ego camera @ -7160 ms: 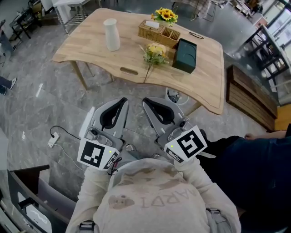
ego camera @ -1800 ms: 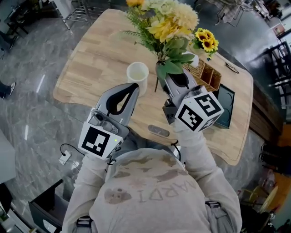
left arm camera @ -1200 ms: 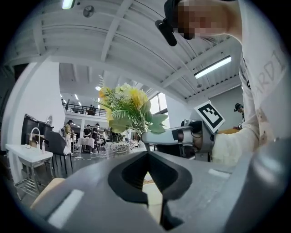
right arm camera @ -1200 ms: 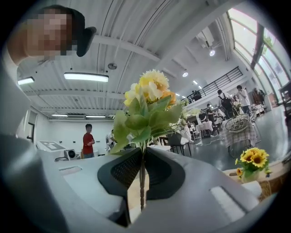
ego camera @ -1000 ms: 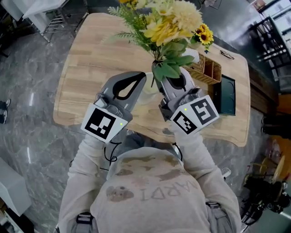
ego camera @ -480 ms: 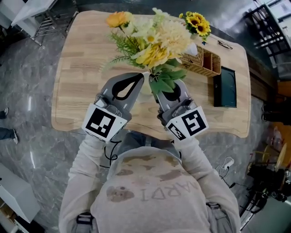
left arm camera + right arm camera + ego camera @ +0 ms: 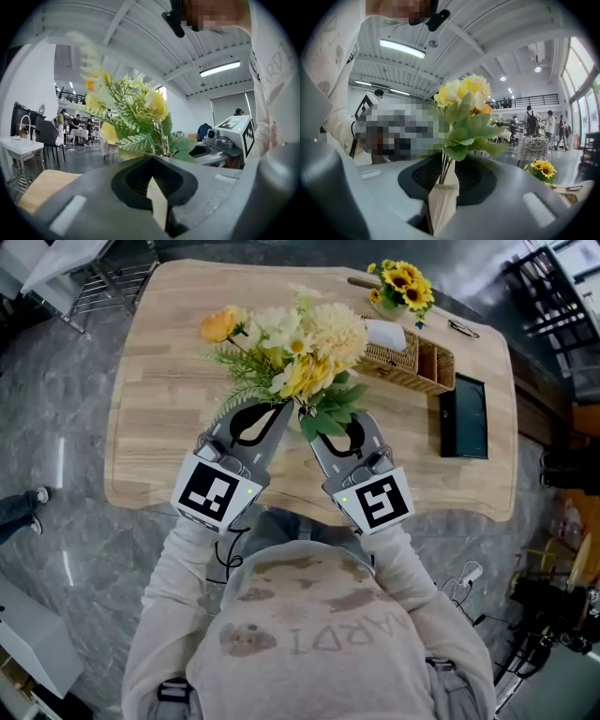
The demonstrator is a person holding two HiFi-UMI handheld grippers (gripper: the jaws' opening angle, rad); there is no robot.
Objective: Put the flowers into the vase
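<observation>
The right gripper (image 7: pixel 447 161) is holding its fingers (image 7: pixel 520 187) partly apart; its jaws have just been opening. Thin green stems (image 7: pixel 443 171) are rising through the gap with neither pad pressing on them. They are running down into the mouth of the cream vase (image 7: pixel 443 206), which is showing in that same gap.

The left gripper (image 7: pixel 152 159) is holding its fingers (image 7: pixel 93 187) together at the tips, with nothing clamped between them. Those tips are pointing at the foot of the bouquet, just beside it. Whether they are touching the vase cannot be told.

The flowers (image 7: pixel 300 348) are standing in the vase as one bunch of yellow and cream blooms, with one orange bloom at its left. In the head view they are spreading over both sets of fingertips and hiding the vase beneath them. The bunch is sitting between the two grippers, over the near middle of the single wooden table (image 7: pixel 169 362).

Further back on the table there is one small bunch of sunflowers (image 7: pixel 401 282). Just beside it one wicker basket (image 7: pixel 417 362) is standing, and one dark green box (image 7: pixel 464 413) is lying to the right of the basket.
</observation>
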